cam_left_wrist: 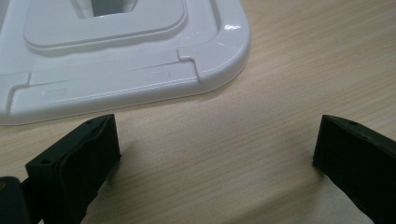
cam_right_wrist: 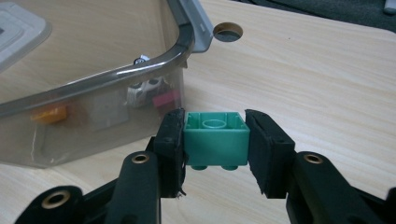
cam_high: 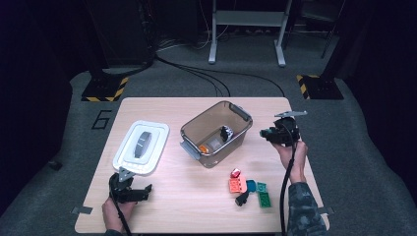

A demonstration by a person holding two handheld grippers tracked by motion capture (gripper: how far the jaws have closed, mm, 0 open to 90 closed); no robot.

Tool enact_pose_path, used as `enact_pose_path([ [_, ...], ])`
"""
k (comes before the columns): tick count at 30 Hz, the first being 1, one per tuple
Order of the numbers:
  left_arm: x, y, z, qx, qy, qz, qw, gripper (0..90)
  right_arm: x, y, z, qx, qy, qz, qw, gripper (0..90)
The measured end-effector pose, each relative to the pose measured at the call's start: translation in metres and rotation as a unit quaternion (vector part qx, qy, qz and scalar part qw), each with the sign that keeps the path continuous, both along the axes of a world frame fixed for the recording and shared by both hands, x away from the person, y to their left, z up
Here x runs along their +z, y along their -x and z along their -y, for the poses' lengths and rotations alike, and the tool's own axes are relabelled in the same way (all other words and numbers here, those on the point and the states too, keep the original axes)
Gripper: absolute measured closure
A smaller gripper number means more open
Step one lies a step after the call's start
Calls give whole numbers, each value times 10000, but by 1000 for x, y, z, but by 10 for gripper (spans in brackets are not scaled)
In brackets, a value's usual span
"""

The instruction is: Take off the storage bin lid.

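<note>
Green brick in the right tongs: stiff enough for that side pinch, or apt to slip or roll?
The green brick looks like hard moulded plastic, hollow underneath, so probably stiff and light. The right tongs press its flat, parallel sides, which should hold squarely. Its smooth walls may slip under a weak squeeze. Boxy and flat-faced, it should not roll if dropped into the bin.

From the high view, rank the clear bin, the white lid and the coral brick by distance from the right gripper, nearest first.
1. Clear bin: just left of the right gripper, which grips a green brick in its jaws.
2. Coral brick: nearer the person, in the loose pile of bricks.
3. White lid: beyond the bin, on the table's left side.
</note>
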State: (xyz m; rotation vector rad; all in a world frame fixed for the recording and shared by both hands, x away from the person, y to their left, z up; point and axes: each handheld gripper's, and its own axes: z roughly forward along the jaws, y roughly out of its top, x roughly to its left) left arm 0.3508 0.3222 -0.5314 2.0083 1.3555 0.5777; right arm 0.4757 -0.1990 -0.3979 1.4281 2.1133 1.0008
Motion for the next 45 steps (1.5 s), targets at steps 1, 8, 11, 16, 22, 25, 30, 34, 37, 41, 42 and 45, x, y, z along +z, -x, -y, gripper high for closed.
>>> enact_pose_path([
  [1, 0, 0, 0, 1, 0, 0, 10000, 1, 2, -1, 1, 8, 25, -22, 10000, 592],
  [8, 0, 0, 0, 2, 4, -1, 10000, 1, 18, -9, 3, -83, 32, 87, 9999, 592],
  [11, 0, 0, 0, 5, 5, 0, 10000, 1, 26, -12, 2, -69, 73, 155, 9998, 592],
  [16, 0, 0, 0, 6, 7, 0, 10000, 1, 32, -17, -1, -74, 78, 185, 9998, 592],
  [22, 0, 0, 0, 5, 6, 0, 10000, 1, 41, -22, -9, 8, 76, 261, 9996, 592],
  [25, 0, 0, 0, 6, 7, 0, 10000, 1, 45, -24, -17, 82, 93, 295, 9995, 592],
  [30, 0, 0, 0, 5, 5, 0, 10000, 1, 51, -27, -32, 286, 114, 330, 9990, 591],
  [34, 0, 0, 0, 5, 5, 0, 10000, 1, 51, -29, -47, 423, 138, 273, 9986, 591],
  [37, 0, 0, 0, 6, 6, -1, 10000, 1, 49, -31, -58, 543, 180, 238, 9981, 591],
  [41, 0, 0, 0, 9, 8, 0, 10000, 1, 45, -34, -71, 675, 220, 132, 9974, 591],
  [42, 0, 0, 0, 7, 7, -2, 10000, 1, 44, -35, -74, 725, 237, 137, 9970, 591],
  [45, 0, 0, 0, 8, 8, 0, 10000, 1, 38, -36, -83, 823, 292, 53, 9962, 590],
])
